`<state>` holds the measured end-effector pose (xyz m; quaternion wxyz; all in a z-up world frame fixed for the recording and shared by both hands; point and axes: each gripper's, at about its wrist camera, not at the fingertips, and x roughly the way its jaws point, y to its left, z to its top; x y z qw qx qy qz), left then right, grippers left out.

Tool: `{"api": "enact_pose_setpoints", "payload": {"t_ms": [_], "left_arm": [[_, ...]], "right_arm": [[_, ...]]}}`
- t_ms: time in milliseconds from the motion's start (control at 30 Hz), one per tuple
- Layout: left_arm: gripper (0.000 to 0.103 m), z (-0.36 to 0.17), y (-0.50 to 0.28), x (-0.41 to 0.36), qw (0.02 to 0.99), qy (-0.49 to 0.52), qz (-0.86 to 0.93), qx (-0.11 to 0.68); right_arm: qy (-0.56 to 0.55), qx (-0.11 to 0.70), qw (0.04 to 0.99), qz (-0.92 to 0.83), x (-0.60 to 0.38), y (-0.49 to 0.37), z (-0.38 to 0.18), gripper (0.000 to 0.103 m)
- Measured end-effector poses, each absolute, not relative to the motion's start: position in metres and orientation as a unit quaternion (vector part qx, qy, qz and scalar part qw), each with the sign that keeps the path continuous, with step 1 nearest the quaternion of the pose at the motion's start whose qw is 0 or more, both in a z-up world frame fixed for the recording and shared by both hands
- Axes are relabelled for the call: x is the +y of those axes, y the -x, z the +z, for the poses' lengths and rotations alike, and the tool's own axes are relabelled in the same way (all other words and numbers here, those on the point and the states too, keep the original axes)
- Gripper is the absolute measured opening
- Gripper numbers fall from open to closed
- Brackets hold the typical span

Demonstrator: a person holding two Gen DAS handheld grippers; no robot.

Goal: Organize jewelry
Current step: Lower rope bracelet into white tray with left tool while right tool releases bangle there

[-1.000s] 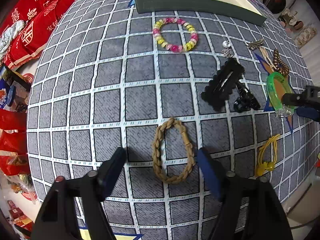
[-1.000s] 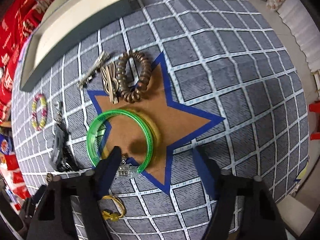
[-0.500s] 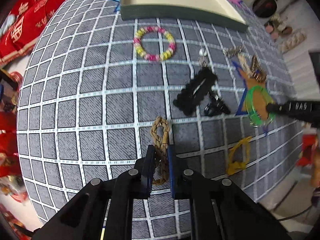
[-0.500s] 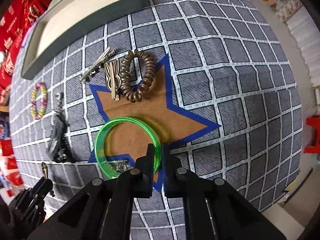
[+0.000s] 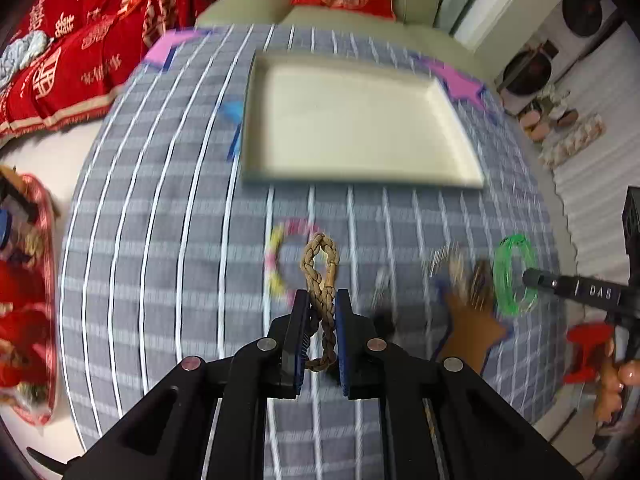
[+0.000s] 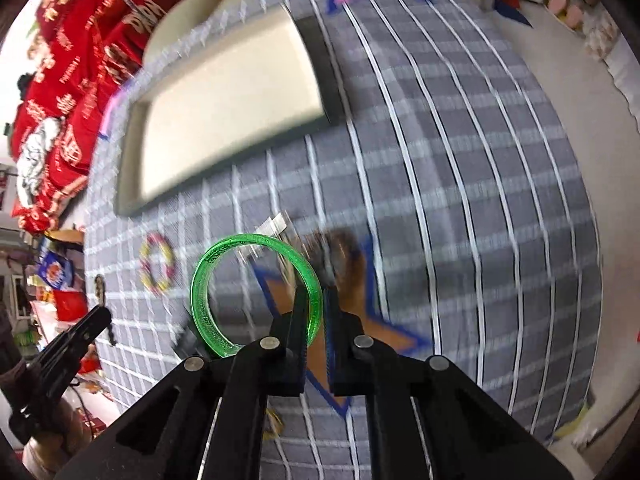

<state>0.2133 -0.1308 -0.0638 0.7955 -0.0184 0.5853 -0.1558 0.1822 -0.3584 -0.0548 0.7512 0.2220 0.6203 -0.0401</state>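
My left gripper (image 5: 322,300) is shut on a tan braided bracelet (image 5: 320,256), which hangs squeezed into a narrow loop above the grey checked cloth. My right gripper (image 6: 316,300) is shut on the rim of a green translucent bangle (image 6: 208,280), lifted off the brown star patch (image 6: 360,320). From the left wrist view the same green bangle (image 5: 510,276) hangs from the right gripper's black tip at far right. A shallow cream tray (image 5: 360,124) with a dark outer wall lies ahead at the far side of the cloth. A pink and yellow bead bracelet (image 5: 276,264) lies on the cloth below the braid.
Blurred hair clips and a brown coil tie (image 6: 336,248) lie near the brown star. A silver clip (image 6: 276,224) sits beyond the bangle. Red embroidered cushions (image 5: 72,48) lie past the cloth's left edge. Pink star patches mark the far corners. A person's fingers (image 5: 624,372) show at far right.
Both grippers went from open to shut, the left on the braided bracelet and the right on the green bangle. Both then rose off the cloth and tilted toward the tray.
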Motion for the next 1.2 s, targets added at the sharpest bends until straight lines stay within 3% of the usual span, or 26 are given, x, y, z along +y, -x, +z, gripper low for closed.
{"api": "enact_pose_setpoints", "payload": {"t_ms": [267,533,1000,1200], "left_arm": [[0.021,-0.036,-0.293,-0.115,0.83,0.031,-0.147,0.537],[0.021,-0.075,-0.368,-0.153,0.834,-0.005,-0.107,0.541],[0.021,-0.132,-0.402,-0.18,0.818,-0.057,-0.063,0.569],[0.022,-0.133,-0.402,-0.187,0.821,-0.076,-0.058,0.563]], "right_arm": [[-0.207,0.59,0.78,-0.009,-0.373,-0.266,-0.037,0.008],[-0.178,0.591,0.787,0.006,-0.371,-0.334,-0.069,0.008],[-0.129,0.617,0.776,0.006,-0.357,-0.395,-0.122,0.008],[-0.12,0.614,0.78,0.009,-0.357,-0.394,-0.124,0.009]]}}
